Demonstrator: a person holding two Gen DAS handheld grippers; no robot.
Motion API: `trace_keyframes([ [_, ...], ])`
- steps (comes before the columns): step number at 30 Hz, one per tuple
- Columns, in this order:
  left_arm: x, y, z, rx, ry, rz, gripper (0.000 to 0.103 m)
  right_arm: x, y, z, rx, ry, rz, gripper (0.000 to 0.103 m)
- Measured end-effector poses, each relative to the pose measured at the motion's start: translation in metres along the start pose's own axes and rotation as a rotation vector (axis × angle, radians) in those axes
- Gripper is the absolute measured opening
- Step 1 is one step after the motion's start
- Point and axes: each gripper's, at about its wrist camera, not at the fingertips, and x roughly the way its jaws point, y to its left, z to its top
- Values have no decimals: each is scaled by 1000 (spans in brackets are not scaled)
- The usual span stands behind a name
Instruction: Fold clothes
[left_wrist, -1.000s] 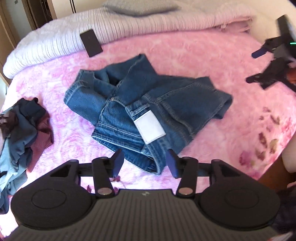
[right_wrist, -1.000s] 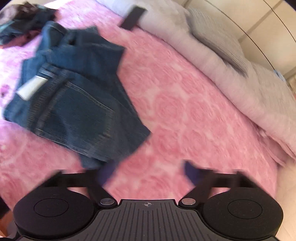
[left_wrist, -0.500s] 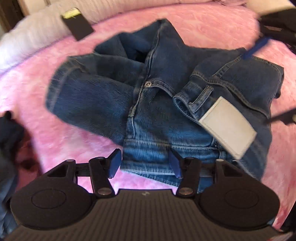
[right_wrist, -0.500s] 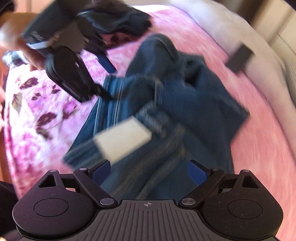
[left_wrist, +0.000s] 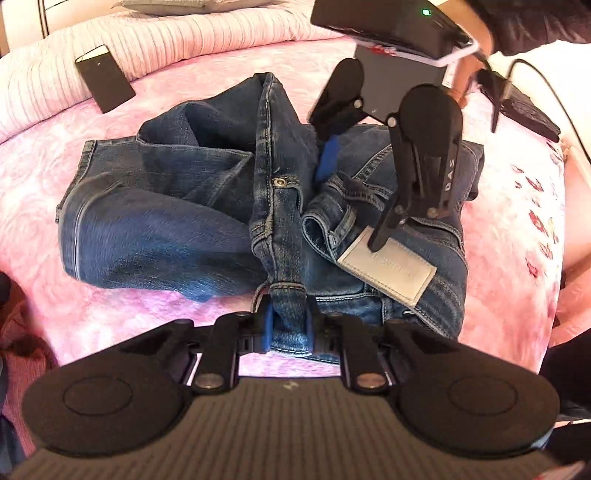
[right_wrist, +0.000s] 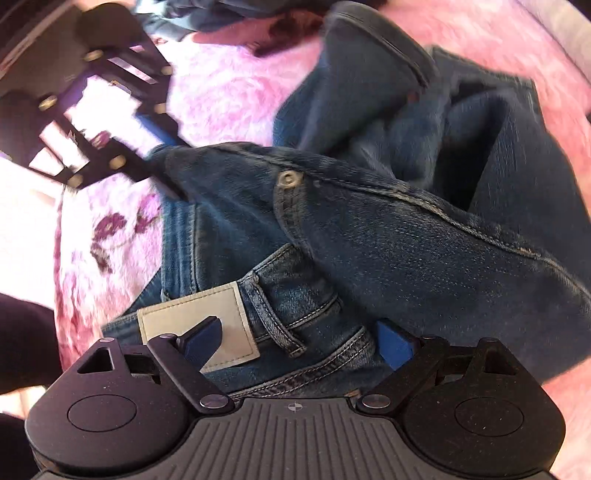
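Left gripper (left_wrist: 288, 325) now down on jeans (left_wrist: 166, 221) waistband; right gripper (right_wrist: 299, 341) astride.

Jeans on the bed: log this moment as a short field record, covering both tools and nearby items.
garment: blue jeans, crumpled on pink bedspread
left tool: shut on a waistband fold
right tool: open, fingers straddling the waistband by the white patch
patch: one right finger over it
other clothes: dark pile at the bed edge
other item: black card near the striped blanket
fold state: not yet begun
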Motion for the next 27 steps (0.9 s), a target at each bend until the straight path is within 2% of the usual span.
trace_keyframes([
  [1,-2,-3,1,-8,-1,6,13,-3,6,-1,-7,13,-39,34],
  [2,-4,-6,3,-16,-3,12,13,-11,14,-7,-20,18,-75,27],
  [4,-8,-12,5,-30,-5,25,13,-37,29,-24,-21,-15,-66,21],
  [7,-20,-27,9,-51,-5,49,12,-80,61,-60,-68,-54,-90,18],
  [10,-39,-54,15,-105,-7,72,12,-123,95,-112,-113,-63,-124,17],
  [13,-57,-97,20,-172,4,94,12,-151,131,-175,-131,-62,-155,15],
  [16,-71,-159,21,-269,25,98,12,-173,154,-244,-124,-68,-186,15],
  [19,-71,-226,22,-408,32,43,12,-187,167,-319,-96,-38,-233,14],
  [22,-50,-290,23,-575,80,-79,11,-196,166,-390,-41,11,-306,11],
  [23,-39,-310,26,-602,111,-115,11,-198,162,-411,-5,23,-321,11],
  [24,-28,-328,30,-605,150,-142,12,-197,157,-430,37,39,-343,11],
  [25,-17,-344,36,-586,193,-164,12,-195,152,-446,79,61,-360,2],
  [27,0,-364,48,-524,262,-185,15,-195,143,-472,191,39,-381,2],
])
